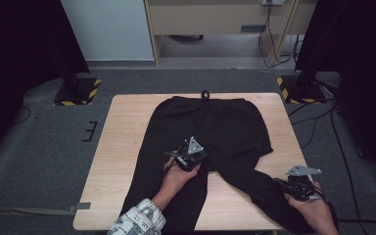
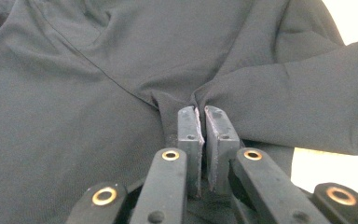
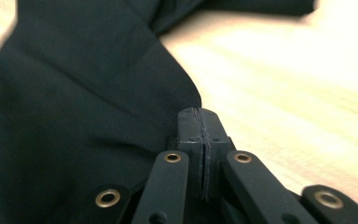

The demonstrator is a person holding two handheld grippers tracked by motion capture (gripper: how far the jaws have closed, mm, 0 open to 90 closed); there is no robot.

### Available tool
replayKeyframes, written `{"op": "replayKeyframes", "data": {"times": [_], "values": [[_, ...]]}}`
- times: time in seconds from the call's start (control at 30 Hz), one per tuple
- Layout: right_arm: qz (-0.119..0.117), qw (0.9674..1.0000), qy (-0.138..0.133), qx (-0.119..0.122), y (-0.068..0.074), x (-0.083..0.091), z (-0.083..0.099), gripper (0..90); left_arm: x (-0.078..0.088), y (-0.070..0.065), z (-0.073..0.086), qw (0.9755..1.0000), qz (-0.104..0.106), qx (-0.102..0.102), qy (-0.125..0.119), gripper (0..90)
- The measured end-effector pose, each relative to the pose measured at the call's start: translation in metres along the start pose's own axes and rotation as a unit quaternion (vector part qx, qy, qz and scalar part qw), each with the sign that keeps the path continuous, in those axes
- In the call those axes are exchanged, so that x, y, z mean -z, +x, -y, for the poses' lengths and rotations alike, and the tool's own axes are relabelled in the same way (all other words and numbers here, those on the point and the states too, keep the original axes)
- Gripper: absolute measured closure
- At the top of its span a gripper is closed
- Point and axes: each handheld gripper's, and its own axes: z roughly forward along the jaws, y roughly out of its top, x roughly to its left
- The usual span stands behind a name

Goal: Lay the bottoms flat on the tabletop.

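Note:
A pair of black trousers [image 1: 210, 125] lies flat on the wooden table [image 1: 122, 147], waistband at the far edge and legs running toward me. My left gripper [image 1: 201, 157] sits at the crotch, where the two legs meet. Its jaws are shut on a pinched fold of the trousers [image 2: 98, 93], as the left gripper [image 2: 204, 114] view shows. My right gripper [image 1: 280, 183] rests low at the front right, on the lower part of the right leg. There the right gripper [image 3: 199, 116] is shut on the edge of the trouser leg [image 3: 74, 93], with bare table [image 3: 284, 93] beside it.
A small black ring [image 1: 205, 94] lies at the table's far edge by the waistband. Two stands with yellow-and-black striped bases [image 1: 74, 91] [image 1: 301, 89] flank the far corners on the grey carpet. Cables [image 1: 340, 147] trail over the floor at the right.

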Motion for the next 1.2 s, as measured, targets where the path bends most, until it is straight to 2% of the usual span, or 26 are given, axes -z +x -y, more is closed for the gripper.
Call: {"op": "replayKeyframes", "data": {"times": [0.13,0.23,0.27,0.33,0.43,0.5,0.57,0.63,0.73,0.8,0.9,0.93,1.0,1.03,1.07,1.1,1.2], "values": [[-0.014,0.9994,-0.030,0.003,0.010,0.027,-0.012,89.4,0.002,0.000,0.000,1.0000,0.000,0.000,0.000,84.1],[-0.035,0.9983,-0.044,0.016,0.031,0.044,-0.014,89.3,0.001,0.001,0.001,1.0000,-0.002,0.001,0.006,82.6],[-0.051,0.9973,-0.045,0.028,0.044,0.047,-0.012,89.4,0.000,0.001,0.002,1.0000,-0.004,0.001,0.009,82.0],[-0.080,0.9950,-0.037,0.046,0.069,0.046,-0.006,89.3,-0.002,0.002,0.004,0.9999,-0.006,0.001,0.014,81.7],[-0.114,0.9909,-0.012,0.071,0.102,0.034,0.006,89.4,-0.004,0.003,0.006,0.9998,-0.010,0.003,0.017,81.5],[-0.128,0.9880,0.003,0.085,0.116,0.024,0.012,89.4,-0.005,0.004,0.007,0.9997,-0.011,0.006,0.019,81.2],[-0.134,0.9861,0.015,0.097,0.123,0.015,0.014,88.7,-0.006,0.004,0.008,0.9997,-0.011,0.006,0.022,80.7],[-0.133,0.9865,0.012,0.096,0.121,0.013,0.011,81.7,-0.008,0.002,0.010,0.9996,-0.010,0.004,0.024,80.6],[-0.135,0.9877,-0.021,0.075,0.111,0.021,-0.001,58.5,-0.009,0.001,0.010,0.9996,-0.010,0.001,0.026,80.6],[-0.125,0.9893,-0.042,0.064,0.099,0.027,-0.011,53.1,-0.010,0.000,0.010,0.9996,-0.010,-0.002,0.028,80.6],[-0.104,0.9914,-0.072,0.032,0.079,0.028,-0.021,52.9,-0.011,-0.001,0.010,0.9995,-0.011,-0.004,0.028,80.8],[-0.094,0.9927,-0.073,0.021,0.073,0.025,-0.023,53.0,-0.011,-0.001,0.010,0.9995,-0.010,-0.005,0.029,80.8],[-0.057,0.9961,-0.067,0.005,0.060,0.014,-0.025,55.9,-0.011,-0.002,0.010,0.9996,-0.010,-0.003,0.028,80.9],[-0.044,0.9972,-0.059,-0.012,0.055,0.006,-0.025,56.9,-0.010,-0.002,0.010,0.9996,-0.010,-0.003,0.027,80.9],[-0.033,0.9978,-0.054,-0.019,0.051,0.001,-0.026,56.9,-0.010,-0.002,0.010,0.9996,-0.009,-0.003,0.026,80.9],[-0.010,0.9985,-0.047,-0.027,0.046,-0.009,-0.027,58.7,-0.010,-0.002,0.010,0.9996,-0.009,-0.004,0.025,80.9],[0.021,0.9975,-0.048,-0.048,0.035,-0.029,-0.031,60.1,-0.009,-0.003,0.009,0.9997,-0.007,-0.004,0.023,81.0]]}}
